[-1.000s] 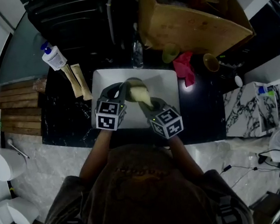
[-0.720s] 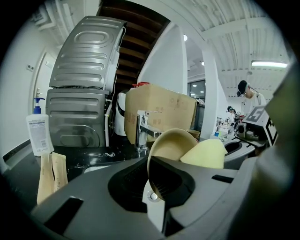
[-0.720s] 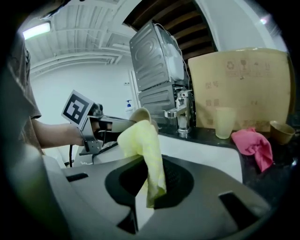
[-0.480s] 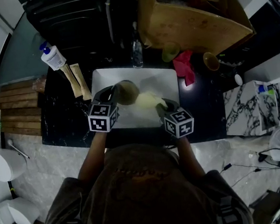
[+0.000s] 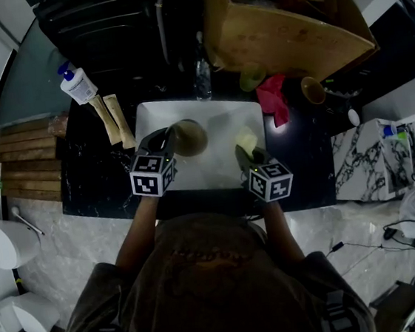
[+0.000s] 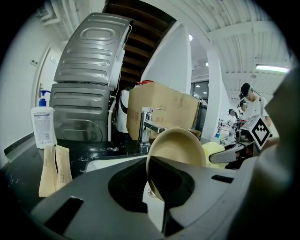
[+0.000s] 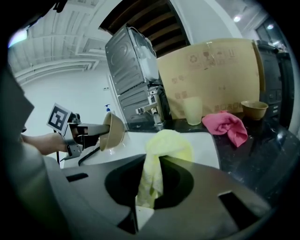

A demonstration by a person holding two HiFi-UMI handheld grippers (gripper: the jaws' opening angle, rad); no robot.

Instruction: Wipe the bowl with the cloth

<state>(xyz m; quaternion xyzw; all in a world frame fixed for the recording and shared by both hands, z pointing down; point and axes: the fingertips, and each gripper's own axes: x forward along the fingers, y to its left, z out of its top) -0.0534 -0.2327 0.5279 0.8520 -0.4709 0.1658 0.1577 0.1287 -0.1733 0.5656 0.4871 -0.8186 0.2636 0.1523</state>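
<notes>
A tan bowl (image 5: 188,137) is held by its rim over the left half of the white sink (image 5: 217,116), with my left gripper (image 5: 164,142) shut on it. The left gripper view shows the bowl (image 6: 180,154) tilted on edge between the jaws. A pale yellow cloth (image 5: 246,141) hangs over the sink's right side, pinched in my right gripper (image 5: 246,154). In the right gripper view the cloth (image 7: 161,150) bunches out of the jaws, and the bowl (image 7: 114,130) sits apart at the left.
A faucet (image 5: 202,76) stands behind the sink. On the dark counter lie a pink cloth (image 5: 274,98), a pale green cup (image 5: 251,79) and a small tan bowl (image 5: 312,91). A soap pump bottle (image 5: 78,85), two wooden pieces (image 5: 112,120) and a large cardboard box (image 5: 288,22) stand nearby.
The cloth was pressed against the bowl a second ago. My right gripper has since pulled it away to the right, and the bowl now hangs apart in my left gripper.
</notes>
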